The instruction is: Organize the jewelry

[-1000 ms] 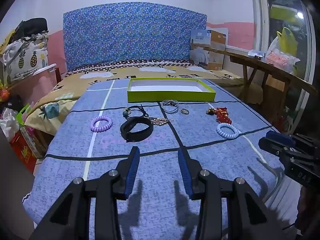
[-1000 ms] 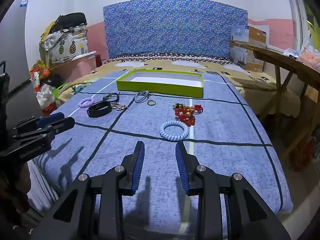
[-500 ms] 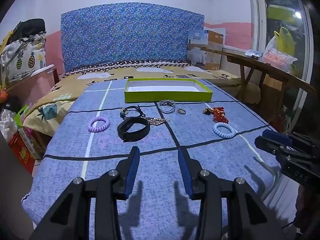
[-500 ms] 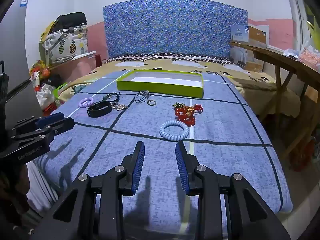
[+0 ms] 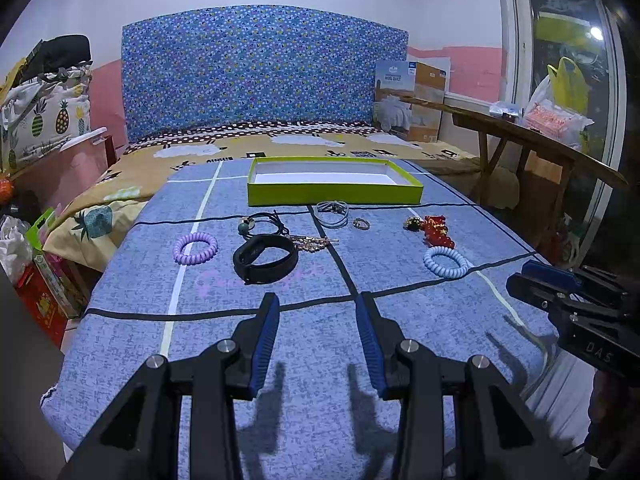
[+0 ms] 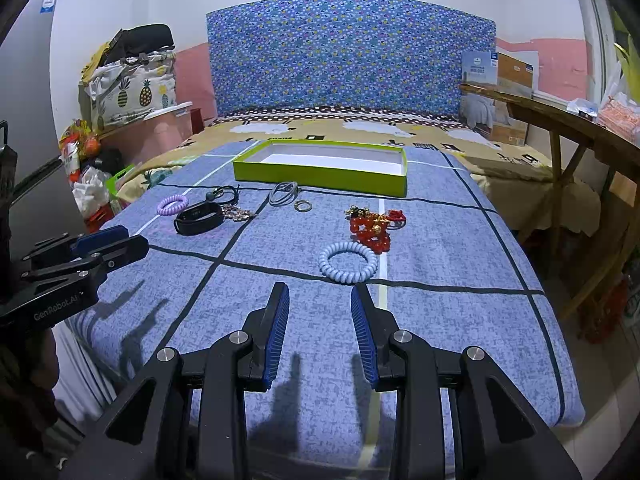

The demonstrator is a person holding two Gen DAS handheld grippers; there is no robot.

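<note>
Jewelry lies spread on a blue bedspread in front of an empty lime-green tray. There is a purple coil band, a black wristband, a black cord necklace, a gold chain, a grey bangle, a ring, red beads and a light-blue coil band. My left gripper is open and empty, short of the wristband. My right gripper is open and empty, just short of the light-blue band.
The bed's edges drop off at left and right. A wooden table stands to the right. Bags and boxes sit on the floor at left. A blue patterned headboard is behind.
My left gripper has drawn back and risen a little, so the jewelry sits slightly farther away. My right gripper has stayed still. Both stay open.
</note>
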